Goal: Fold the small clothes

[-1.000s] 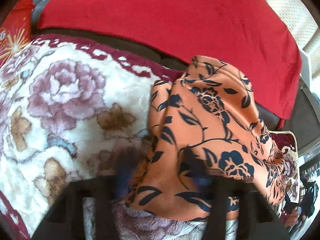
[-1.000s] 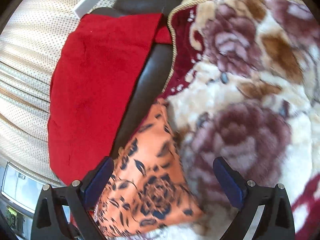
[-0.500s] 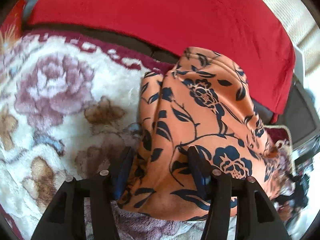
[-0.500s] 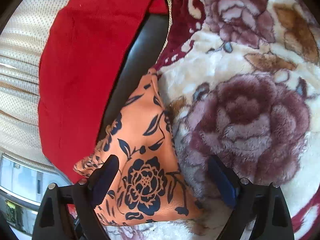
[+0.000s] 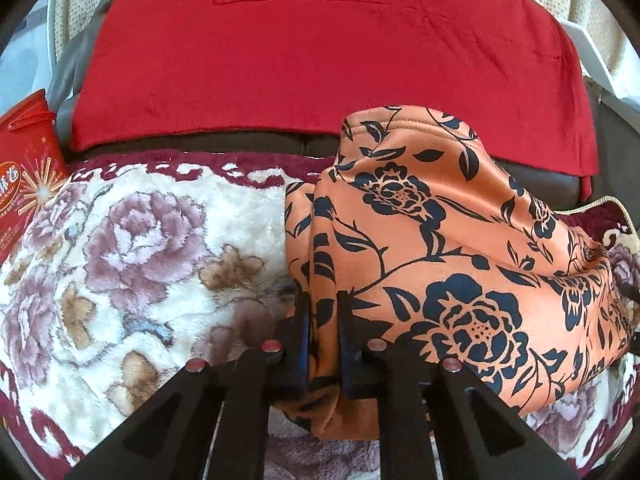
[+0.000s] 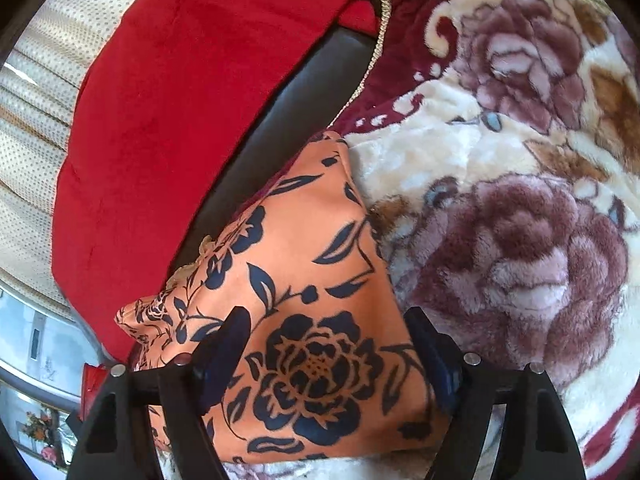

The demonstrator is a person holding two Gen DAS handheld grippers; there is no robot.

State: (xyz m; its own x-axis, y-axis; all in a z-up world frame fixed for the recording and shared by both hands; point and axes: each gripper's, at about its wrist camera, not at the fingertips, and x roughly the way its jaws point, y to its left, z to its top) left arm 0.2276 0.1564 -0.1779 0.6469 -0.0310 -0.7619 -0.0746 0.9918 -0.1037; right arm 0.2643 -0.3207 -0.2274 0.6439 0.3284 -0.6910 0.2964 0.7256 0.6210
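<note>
Pinching a bunched fold of cloth, the jaws of the left gripper (image 5: pixel 322 340) are closing nearly together in the left wrist view. It is pointing steeply downward from the near edge of a plush floral blanket (image 5: pixel 140 248). One orange garment (image 5: pixel 440 240), printed with dark blue flowers and leaves, is lying rumpled toward the blanket's far right corner, its top edge humped up against one red cloth (image 5: pixel 320 52) draped behind. One red printed bag (image 5: pixel 24 172) is sitting at the blanket's far left edge.

From the right wrist view, the right gripper (image 6: pixel 328 356) is tilting downward too, its jaws spread wide and closing, straddling a corner of the same orange garment (image 6: pixel 304 280) without pressing it. That garment is lying at the blanket's (image 6: pixel 520 240) left edge, beside the dark seat surface (image 6: pixel 280 120) and the red cloth (image 6: pixel 180 100).
</note>
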